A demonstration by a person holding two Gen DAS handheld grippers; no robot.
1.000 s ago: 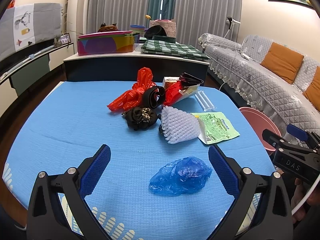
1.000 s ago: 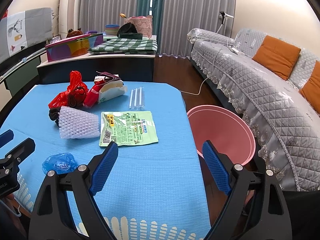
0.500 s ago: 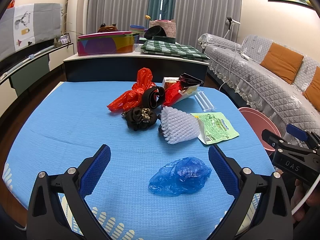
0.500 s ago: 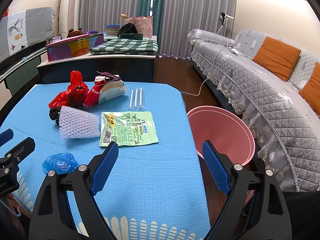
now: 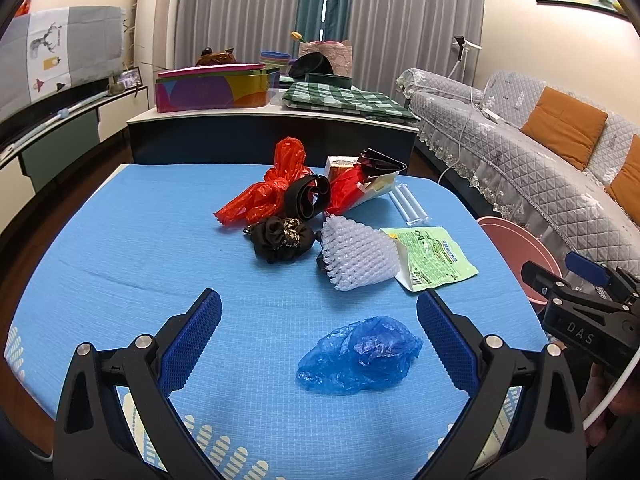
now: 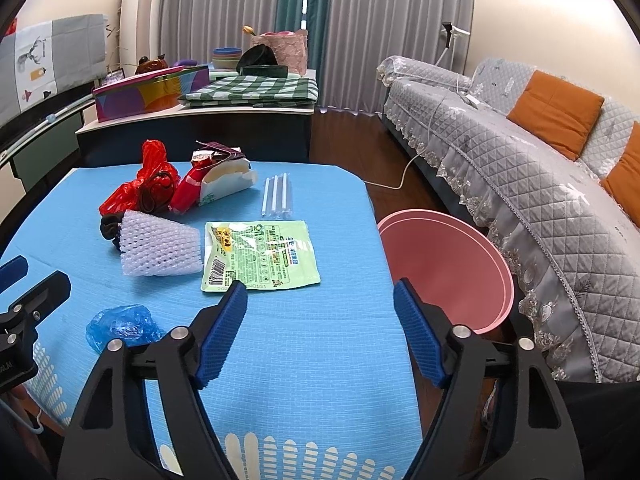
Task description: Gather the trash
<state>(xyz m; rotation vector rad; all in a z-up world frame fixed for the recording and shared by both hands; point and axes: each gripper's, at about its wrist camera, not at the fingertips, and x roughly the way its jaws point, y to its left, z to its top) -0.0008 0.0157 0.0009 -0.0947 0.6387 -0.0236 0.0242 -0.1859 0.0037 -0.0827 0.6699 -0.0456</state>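
Observation:
Trash lies on a blue table (image 5: 120,248): a crumpled blue plastic bag (image 5: 360,354) (image 6: 120,325), white foam netting (image 5: 356,256) (image 6: 160,246), a green wrapper (image 5: 434,258) (image 6: 260,256), a red plastic bag (image 5: 268,192) (image 6: 140,188), a black scrunchie (image 5: 280,238), clear straws (image 5: 408,208) (image 6: 276,196) and a torn carton (image 6: 224,180). My left gripper (image 5: 318,334) is open and empty, with the blue bag between its fingers, nearer the right one. My right gripper (image 6: 320,330) is open and empty above the table's near right part. A pink bin (image 6: 444,268) (image 5: 520,252) stands beside the table on the right.
A grey quilted sofa (image 6: 520,160) with orange cushions runs along the right. A dark sideboard (image 5: 272,136) behind the table carries a colourful box and a green checked cloth. A white cable (image 6: 404,176) lies on the wooden floor.

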